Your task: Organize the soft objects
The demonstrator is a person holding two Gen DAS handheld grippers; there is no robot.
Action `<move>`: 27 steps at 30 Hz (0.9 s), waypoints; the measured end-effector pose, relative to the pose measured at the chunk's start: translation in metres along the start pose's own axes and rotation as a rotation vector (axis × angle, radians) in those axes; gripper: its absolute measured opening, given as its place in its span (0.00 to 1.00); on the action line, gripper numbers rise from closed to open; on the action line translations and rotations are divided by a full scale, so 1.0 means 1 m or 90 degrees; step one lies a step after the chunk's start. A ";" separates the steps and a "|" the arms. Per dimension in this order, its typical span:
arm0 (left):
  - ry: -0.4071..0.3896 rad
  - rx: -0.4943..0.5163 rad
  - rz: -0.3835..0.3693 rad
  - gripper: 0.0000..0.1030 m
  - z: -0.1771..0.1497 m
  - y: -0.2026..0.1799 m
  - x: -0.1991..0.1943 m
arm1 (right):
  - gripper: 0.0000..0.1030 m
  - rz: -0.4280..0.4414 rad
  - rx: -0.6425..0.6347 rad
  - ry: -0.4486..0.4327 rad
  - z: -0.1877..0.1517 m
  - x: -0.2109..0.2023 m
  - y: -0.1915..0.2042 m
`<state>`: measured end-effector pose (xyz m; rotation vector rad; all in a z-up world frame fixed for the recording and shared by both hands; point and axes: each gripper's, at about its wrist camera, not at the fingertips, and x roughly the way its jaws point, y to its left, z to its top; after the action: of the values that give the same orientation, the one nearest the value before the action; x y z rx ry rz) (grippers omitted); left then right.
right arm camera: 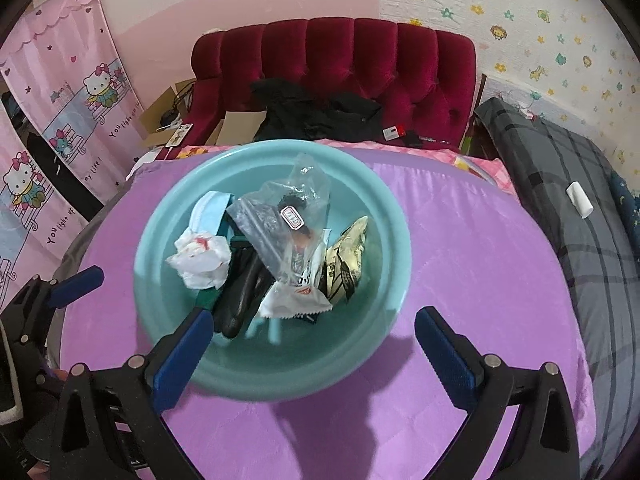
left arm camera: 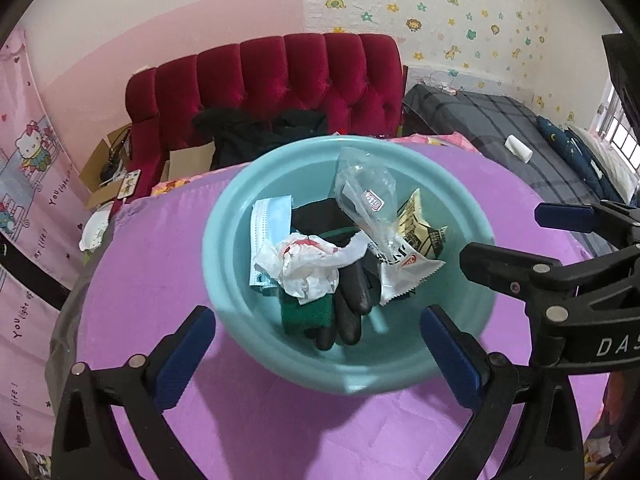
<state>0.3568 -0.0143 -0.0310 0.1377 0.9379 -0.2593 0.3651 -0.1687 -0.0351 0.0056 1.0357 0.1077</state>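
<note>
A teal basin (left arm camera: 348, 376) stands on a table under a purple cloth (left arm camera: 160, 264). In it lie a blue face mask (left arm camera: 270, 220), a crumpled white plastic bag (left arm camera: 312, 264), black gloves (left arm camera: 352, 312), a green cloth (left arm camera: 306, 316), a clear plastic bag (left arm camera: 366, 196) and snack packets (left arm camera: 420, 232). My left gripper (left arm camera: 316, 356) hangs open over the basin's near rim, holding nothing. My right gripper (right arm camera: 312, 356) is open too, above the near rim of the basin (right arm camera: 396, 256) and empty. It also shows at the right of the left wrist view, as the right gripper (left arm camera: 524, 240).
Behind the table stands a red tufted sofa (left arm camera: 280, 76) with black clothes (left arm camera: 256, 132) and cardboard boxes (left arm camera: 108, 160) beside it. A bed with a grey plaid blanket (right arm camera: 580, 208) and a white roll (right arm camera: 579, 199) lies at the right. A pink cartoon curtain (right arm camera: 60, 92) hangs at the left.
</note>
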 end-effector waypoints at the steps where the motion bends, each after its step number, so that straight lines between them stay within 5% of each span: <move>1: -0.001 -0.001 0.000 1.00 -0.002 -0.001 -0.004 | 1.00 0.002 0.000 0.000 -0.001 -0.003 0.001; 27: -0.064 -0.007 0.052 1.00 -0.067 -0.040 -0.098 | 1.00 0.025 -0.018 -0.053 -0.090 -0.093 0.012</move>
<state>0.2385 -0.0218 0.0094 0.1515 0.8316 -0.1849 0.2398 -0.1694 -0.0002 0.0047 0.9516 0.1570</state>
